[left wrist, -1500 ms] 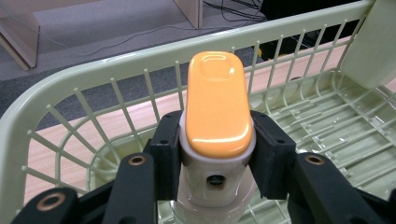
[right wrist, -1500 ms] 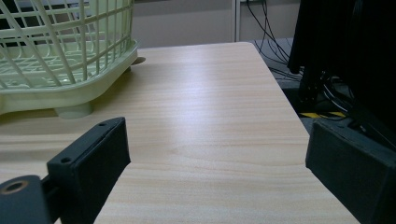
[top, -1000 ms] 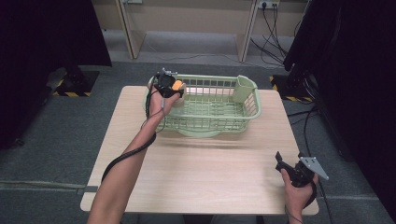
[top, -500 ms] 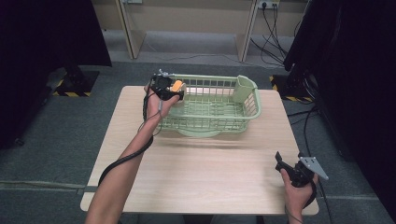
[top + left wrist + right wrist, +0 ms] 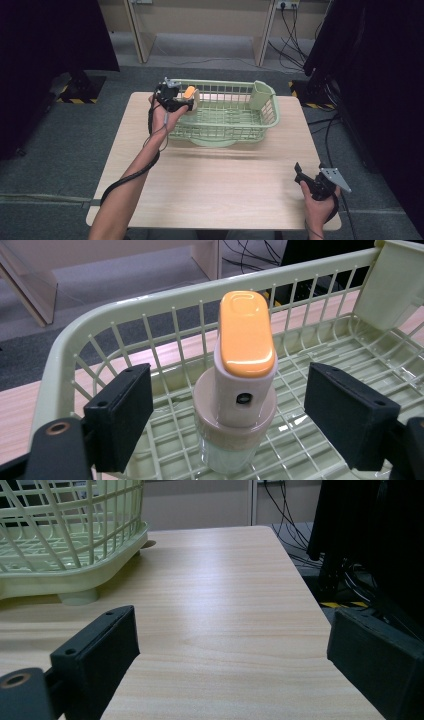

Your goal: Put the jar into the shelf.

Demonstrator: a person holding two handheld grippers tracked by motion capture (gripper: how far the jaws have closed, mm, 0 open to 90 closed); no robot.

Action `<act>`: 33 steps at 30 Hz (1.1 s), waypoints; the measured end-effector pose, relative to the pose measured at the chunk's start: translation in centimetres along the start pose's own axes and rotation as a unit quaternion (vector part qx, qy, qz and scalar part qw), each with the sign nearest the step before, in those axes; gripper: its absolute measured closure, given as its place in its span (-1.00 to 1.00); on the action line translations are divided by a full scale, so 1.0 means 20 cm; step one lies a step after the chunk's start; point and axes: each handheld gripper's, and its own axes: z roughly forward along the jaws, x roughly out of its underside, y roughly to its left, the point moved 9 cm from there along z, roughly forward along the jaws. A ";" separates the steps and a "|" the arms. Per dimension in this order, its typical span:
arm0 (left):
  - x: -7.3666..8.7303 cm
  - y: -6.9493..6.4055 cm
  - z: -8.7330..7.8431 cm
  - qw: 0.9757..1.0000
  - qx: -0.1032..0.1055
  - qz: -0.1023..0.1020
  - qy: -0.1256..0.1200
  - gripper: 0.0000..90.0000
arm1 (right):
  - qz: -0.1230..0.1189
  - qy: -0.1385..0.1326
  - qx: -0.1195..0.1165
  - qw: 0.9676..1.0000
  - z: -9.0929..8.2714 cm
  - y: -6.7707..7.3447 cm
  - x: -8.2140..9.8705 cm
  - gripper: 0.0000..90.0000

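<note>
We are holding the left gripper point(image 5: 225, 415) with its jaws apart around the bottle point(image 5: 239, 390) standing upright in the green basket point(image 5: 225, 117).

To do this well, we are judging that the jaws should stay level and centred on the beige collar below the orange cap point(image 5: 246, 332). The left gripper view is showing us clear gaps on both sides; the high view is showing us the right gripper point(image 5: 306, 176), jaws apart, idling at the table's point(image 5: 225, 185) near right corner, well apart from the basket.

A small clear bottle point(image 5: 235, 405) with a beige collar and an orange-topped flip cap stands upright inside a pale green wire basket point(image 5: 235, 131), near its left end wall. The basket sits toward the far edge of the wooden table point(image 5: 220, 185).
</note>
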 end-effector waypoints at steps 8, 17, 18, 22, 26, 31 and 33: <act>0.02 0.01 -0.07 1.000 -0.001 -0.006 -0.022 -0.58 | -0.002 0.000 0.000 1.000 0.00 0.00 0.00 -0.85; 0.05 0.00 -0.11 1.000 0.000 -0.004 -0.026 -0.58 | -0.002 0.000 0.000 1.000 0.00 0.00 0.00 -0.85; 0.06 0.00 -0.11 1.000 0.000 -0.004 -0.026 -0.58 | -0.002 0.000 0.000 1.000 0.00 0.00 0.00 -0.85; 0.07 0.00 -0.13 1.000 0.002 -0.001 -0.026 -0.59 | -0.001 0.000 0.000 1.000 0.00 0.00 0.00 -0.85; 0.09 0.01 -0.15 1.000 0.003 -0.002 -0.028 -0.59 | -0.002 0.000 0.000 1.000 0.00 0.00 0.00 -0.85; 0.11 0.00 -0.16 1.000 0.004 -0.001 -0.027 -0.60 | -0.003 0.000 0.000 1.000 0.00 0.00 0.00 -0.85; 0.12 0.00 -0.17 1.000 0.005 -0.001 -0.029 -0.60 | -0.003 0.000 0.000 1.000 0.00 0.00 0.00 -0.85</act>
